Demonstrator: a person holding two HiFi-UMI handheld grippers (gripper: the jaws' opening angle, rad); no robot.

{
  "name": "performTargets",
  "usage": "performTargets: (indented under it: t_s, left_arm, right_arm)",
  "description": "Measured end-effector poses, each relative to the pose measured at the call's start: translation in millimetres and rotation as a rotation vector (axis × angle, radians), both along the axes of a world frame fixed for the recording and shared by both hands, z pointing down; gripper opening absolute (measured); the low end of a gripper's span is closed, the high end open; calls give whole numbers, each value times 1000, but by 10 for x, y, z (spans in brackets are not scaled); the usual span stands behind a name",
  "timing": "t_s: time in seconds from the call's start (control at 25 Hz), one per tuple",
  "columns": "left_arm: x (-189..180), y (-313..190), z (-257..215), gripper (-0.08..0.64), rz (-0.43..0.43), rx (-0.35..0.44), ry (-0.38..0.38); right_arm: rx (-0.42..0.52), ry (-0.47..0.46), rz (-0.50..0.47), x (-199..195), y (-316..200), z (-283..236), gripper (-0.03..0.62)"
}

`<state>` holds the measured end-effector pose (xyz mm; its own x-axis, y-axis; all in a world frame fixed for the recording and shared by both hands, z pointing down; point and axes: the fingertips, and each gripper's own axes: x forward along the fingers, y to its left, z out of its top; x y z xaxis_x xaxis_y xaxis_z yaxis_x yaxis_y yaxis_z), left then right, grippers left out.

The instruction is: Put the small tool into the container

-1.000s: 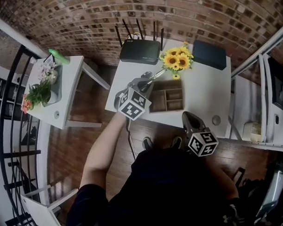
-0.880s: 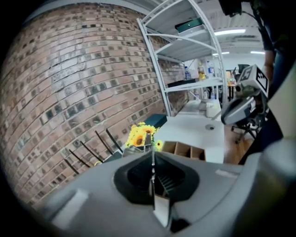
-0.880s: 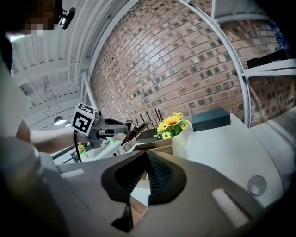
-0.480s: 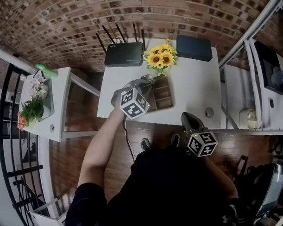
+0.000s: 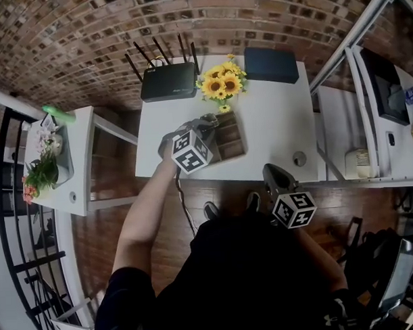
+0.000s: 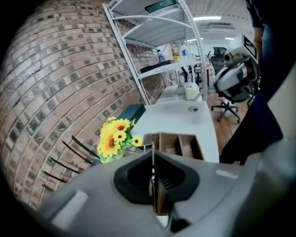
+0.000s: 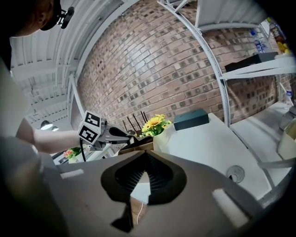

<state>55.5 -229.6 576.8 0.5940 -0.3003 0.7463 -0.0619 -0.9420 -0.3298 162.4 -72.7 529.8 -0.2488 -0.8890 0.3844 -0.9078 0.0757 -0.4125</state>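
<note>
Head view: we get the whole layout from above. On the white bench (image 5: pixel 273 125), a wooden container (image 5: pixel 231 136) with open compartments sits near the middle. Along the far edge, left to right, are a black router (image 5: pixel 168 81), sunflowers (image 5: pixel 220 84) and a dark box (image 5: pixel 270 64). A side table (image 5: pixel 78 165) with potted plants (image 5: pixel 43 170) stands well to the left. This view does not resolve the small tool itself.

Left gripper view supplies that. The left claw (image 6: pixel 153 161) is clenched on the small tool (image 6: pixel 152 147), a thin bright metal strip standing between the pads and poking out past the tips. Its free end lies over the left end of the container. We cannot tell whether it touches the wood. Only this view shows the white metal rack (image 6: pixel 166 68) and the office chair (image 6: pixel 233 81) beyond the bench's right end.

Right gripper view gives the side look. The left claw, with its marker cube (image 7: pixel 90 127), points down at the container's left end, just nearer than the sunflowers. The right claw (image 7: pixel 147 156) has its tips together with nothing between them, and bare white bench shows beneath. In the head view we see it hanging over the near edge of the bench, right of the container and apart from it.
</note>
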Motion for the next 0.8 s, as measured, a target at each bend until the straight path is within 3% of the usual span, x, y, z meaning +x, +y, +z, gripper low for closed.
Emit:
performTargets:
  t_s: [0.8]
  left_arm:
    - [3,-44,351,8,-6,-88,-19]
  right_arm:
    - [-23,-9,19,68,55,81,11]
